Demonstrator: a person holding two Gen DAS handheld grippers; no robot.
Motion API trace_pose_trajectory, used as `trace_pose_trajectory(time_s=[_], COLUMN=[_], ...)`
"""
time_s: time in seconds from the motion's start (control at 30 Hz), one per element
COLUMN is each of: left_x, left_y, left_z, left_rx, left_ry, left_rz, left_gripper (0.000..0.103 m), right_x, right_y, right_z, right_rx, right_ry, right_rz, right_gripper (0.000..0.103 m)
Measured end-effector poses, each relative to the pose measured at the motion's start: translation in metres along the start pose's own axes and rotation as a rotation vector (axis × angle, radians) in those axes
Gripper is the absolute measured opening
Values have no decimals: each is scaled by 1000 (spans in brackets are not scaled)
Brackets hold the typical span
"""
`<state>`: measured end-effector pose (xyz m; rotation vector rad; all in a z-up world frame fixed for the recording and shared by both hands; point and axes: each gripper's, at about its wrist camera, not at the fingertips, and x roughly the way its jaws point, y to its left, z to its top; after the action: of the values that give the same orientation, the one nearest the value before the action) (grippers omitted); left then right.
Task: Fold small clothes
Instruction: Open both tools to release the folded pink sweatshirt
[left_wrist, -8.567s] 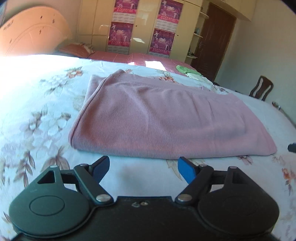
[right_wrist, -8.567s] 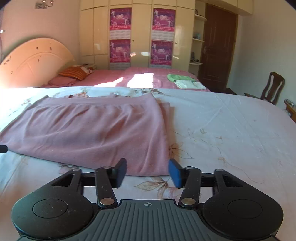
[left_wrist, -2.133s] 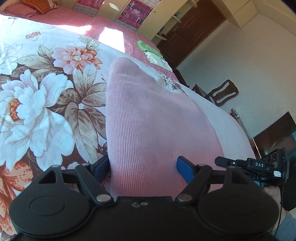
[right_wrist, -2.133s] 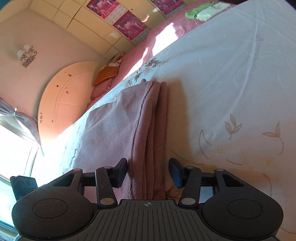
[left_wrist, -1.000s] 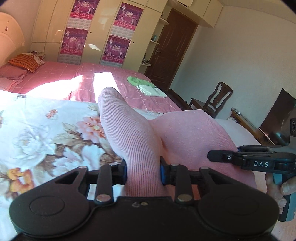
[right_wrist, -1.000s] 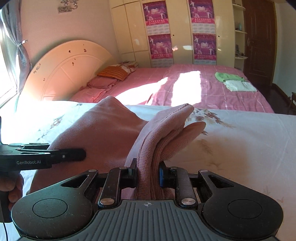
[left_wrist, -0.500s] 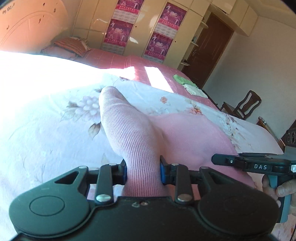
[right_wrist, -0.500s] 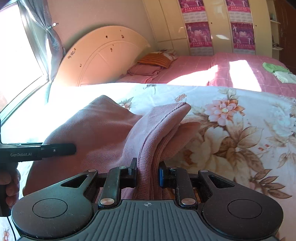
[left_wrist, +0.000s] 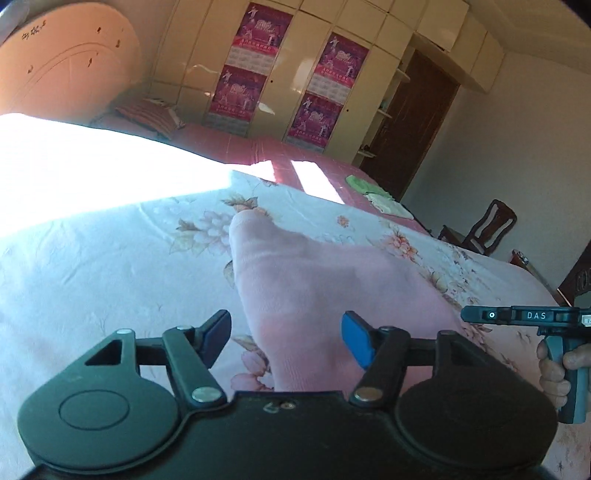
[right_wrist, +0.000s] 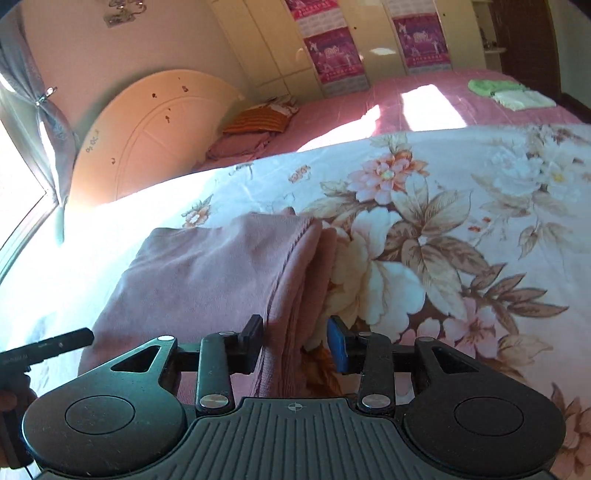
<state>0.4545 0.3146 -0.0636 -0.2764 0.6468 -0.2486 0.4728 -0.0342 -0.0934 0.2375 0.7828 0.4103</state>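
Observation:
A pink ribbed garment (left_wrist: 314, 280) lies folded on the floral bedsheet (left_wrist: 110, 258). My left gripper (left_wrist: 286, 338) is open, its blue pads on either side of the garment's near left corner, apart from the cloth. In the right wrist view the garment (right_wrist: 207, 280) shows stacked layers along its right edge. My right gripper (right_wrist: 295, 343) is open around that edge, its jaws standing just clear of the cloth. The other gripper shows at each view's side, at the right of the left wrist view (left_wrist: 517, 315) and at the left of the right wrist view (right_wrist: 44, 347).
The floral sheet (right_wrist: 461, 240) spreads to the right of the garment. A second bed with a pink cover (right_wrist: 424, 99) lies behind, with green and white folded cloths (right_wrist: 506, 92) on it. A wooden chair (left_wrist: 487, 229) stands at the far right. A wardrobe (left_wrist: 280, 74) lines the back wall.
Both grippers have opened and let go of the garment, which now lies lower and flat on the bed. Both views have tilted down toward the sheet.

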Motion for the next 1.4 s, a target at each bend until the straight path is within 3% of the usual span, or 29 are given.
trace_pose_trajectory(time_s=[0.07,0.17,0.2,0.23,0.33,0.4,0.5,0.67,0.77,0.8,0.9,0.97,1.1,1.17,1.23,1.27,1.3,1.33,1.37,1.4], left_x=[10,42,54,66,60,38,11,-9,-3,-1,0,0,-6,-20,-36,-43,-51,-60,-68,-75], left_y=[-16,-31,-30,-25,-18,-21,-28,-41,-36,-33,-27,-26,-28,-39,-50,-54,-59,-65,-71,-78], left_z=[9,8,0,-10,-15,-16,-28,-57,-66,-68,-74,-76,-75,-75,-78,-81,-84,-88,-92,-96], left_rx=[81,144,134,122,94,115,136,166,139,121,71,65,48,77,102,103,101,105,110,115], left_ry=[16,91,131,166,140,111,90,69,96,105,104,94,86,62,48,40,30,20,8,1], left_rz=[-30,-33,-20,-17,-32,-36,-11,71,119,122,127,156,210,250,279,288,298,299,301,306], left_gripper=[53,53,53,53,53,52,52,52,53,54,58,66,75,73,78,84,86,86,86,86], right_x=[-2,24,41,55,62,46,5,-19,-4,3,11,17,24,10,-14,-25,-34,-45,-60,-74], right_y=[19,39,39,35,18,23,33,64,63,53,38,39,24,24,29,30,29,28,28,32], right_z=[6,8,2,-2,-2,-1,-10,-48,-69,-73,-67,-62,-50,-47,-49,-51,-53,-57,-62,-66], right_rx=[-99,-209,-245,-260,-195,-227,-264,-375,-470,-456,-386,-368,-190,-144,-146,-143,-128,-114,-115,-129], right_ry=[-25,31,80,126,123,88,23,36,90,103,95,82,89,83,48,40,38,12,-42,-62], right_rz=[9,-1,-53,-113,-116,-131,-80,37,-36,-72,-50,-65,-43,-40,-53,-76,-101,-100,-70,-52], right_gripper=[25,18,5,0,0,0,0,0,0,0,0,0,0,0,0,5,49,78,96,95])
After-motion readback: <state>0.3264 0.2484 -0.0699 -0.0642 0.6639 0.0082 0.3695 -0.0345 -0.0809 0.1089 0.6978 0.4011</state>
